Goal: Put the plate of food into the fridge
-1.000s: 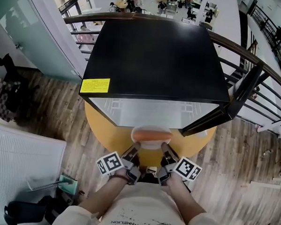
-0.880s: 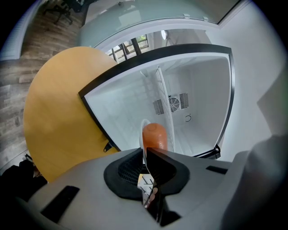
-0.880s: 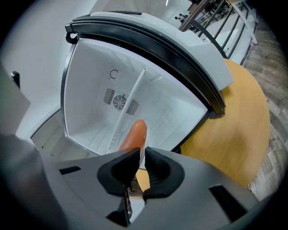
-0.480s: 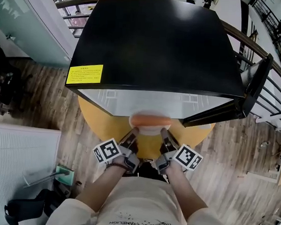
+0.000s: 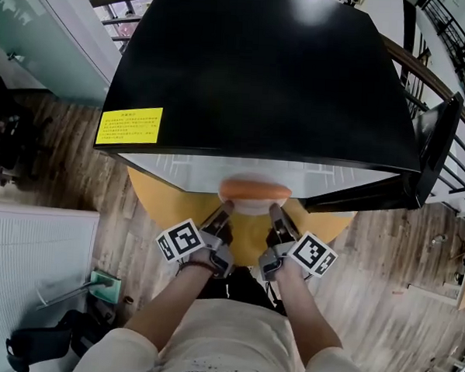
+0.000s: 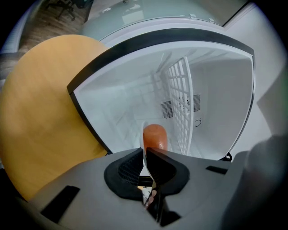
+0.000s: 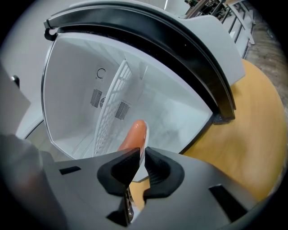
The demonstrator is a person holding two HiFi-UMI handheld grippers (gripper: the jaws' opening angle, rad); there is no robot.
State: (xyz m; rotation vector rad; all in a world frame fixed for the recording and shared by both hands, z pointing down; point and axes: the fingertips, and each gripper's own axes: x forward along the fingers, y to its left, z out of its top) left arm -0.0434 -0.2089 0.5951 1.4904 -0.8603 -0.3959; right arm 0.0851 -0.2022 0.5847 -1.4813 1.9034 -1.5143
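Note:
A white plate [image 5: 253, 208] carrying an orange sausage [image 5: 254, 192] hangs at the mouth of the open black fridge [image 5: 262, 74]. My left gripper [image 5: 222, 214] is shut on the plate's left rim and my right gripper [image 5: 275, 215] on its right rim. In the left gripper view the jaws [image 6: 145, 157] pinch the thin rim, with the sausage [image 6: 155, 137] just beyond. The right gripper view shows the same grip [image 7: 141, 155] on the rim beside the sausage [image 7: 134, 134]. Inside the white fridge stands a wire shelf [image 6: 180, 103]. The fridge top hides the plate's far side.
The fridge stands on a round yellow table [image 5: 169, 209]. Its door [image 5: 428, 153] is swung open at the right. A white panel [image 5: 34, 256] and a green item [image 5: 107, 285] lie on the wooden floor at the left. A railing runs behind the fridge.
Both grippers have carried the plate forward, so the sausage now sits under the front edge of the fridge's top. The fridge fills more of the head view.

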